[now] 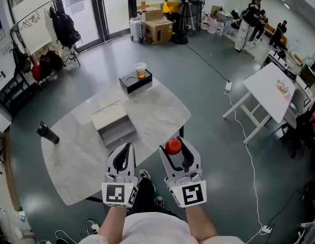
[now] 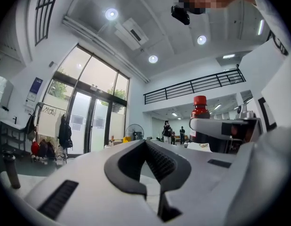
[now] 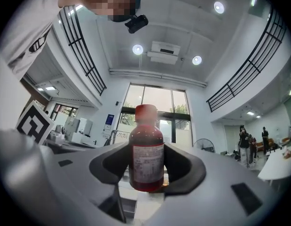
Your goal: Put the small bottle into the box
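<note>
We hold both grippers side by side, low before torso, jaws pointing forward. Our left gripper (image 1: 127, 149): jaws pressed together, nothing between them. Our right gripper (image 1: 175, 150): jaws clamped on upright small bottle (image 1: 172, 146). Our left forearm (image 1: 112, 216) and right forearm (image 1: 199, 220) bare, roughly parallel.

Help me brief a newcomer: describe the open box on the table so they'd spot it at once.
On the pale marble-look table, ahead of the left claw, sits a grey box with its cream lid folded back. Unlike the black box at the far edge, which carries a clear cup, it lies open.
</note>
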`<state>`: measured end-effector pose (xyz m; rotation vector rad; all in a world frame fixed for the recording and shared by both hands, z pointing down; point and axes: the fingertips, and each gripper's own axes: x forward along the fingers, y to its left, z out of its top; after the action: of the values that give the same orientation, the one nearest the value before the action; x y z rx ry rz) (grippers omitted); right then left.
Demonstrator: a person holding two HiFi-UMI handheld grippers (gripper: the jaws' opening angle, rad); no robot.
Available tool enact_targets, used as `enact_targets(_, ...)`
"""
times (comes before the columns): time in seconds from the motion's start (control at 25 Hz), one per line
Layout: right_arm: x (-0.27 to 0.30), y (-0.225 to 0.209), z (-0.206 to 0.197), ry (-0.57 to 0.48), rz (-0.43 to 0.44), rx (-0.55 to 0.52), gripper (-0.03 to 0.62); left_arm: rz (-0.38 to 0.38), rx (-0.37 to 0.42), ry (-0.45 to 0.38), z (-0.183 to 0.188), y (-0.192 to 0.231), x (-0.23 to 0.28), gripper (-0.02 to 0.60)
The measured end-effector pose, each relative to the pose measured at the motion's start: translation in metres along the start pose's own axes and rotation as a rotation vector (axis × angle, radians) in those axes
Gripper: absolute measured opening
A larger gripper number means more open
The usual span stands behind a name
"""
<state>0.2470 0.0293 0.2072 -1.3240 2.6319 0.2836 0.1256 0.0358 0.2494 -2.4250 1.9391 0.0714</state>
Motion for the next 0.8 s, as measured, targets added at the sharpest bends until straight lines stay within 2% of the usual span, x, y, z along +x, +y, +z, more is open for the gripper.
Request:
enact_targets(0.4, 0.108, -0.021, -0.057, 0.052, 0.094, 0.002, 0.235, 0.088, -0.028, -0.003, -0.025, 0.082, 0.092, 0.02)
enact_targets(0.8, 0.242, 0.0, -0.103, 0.147, 0.258, -0.04, 0.235, 0.2, -0.077, 0.041, -0.049, 0.193, 0.154, 0.02)
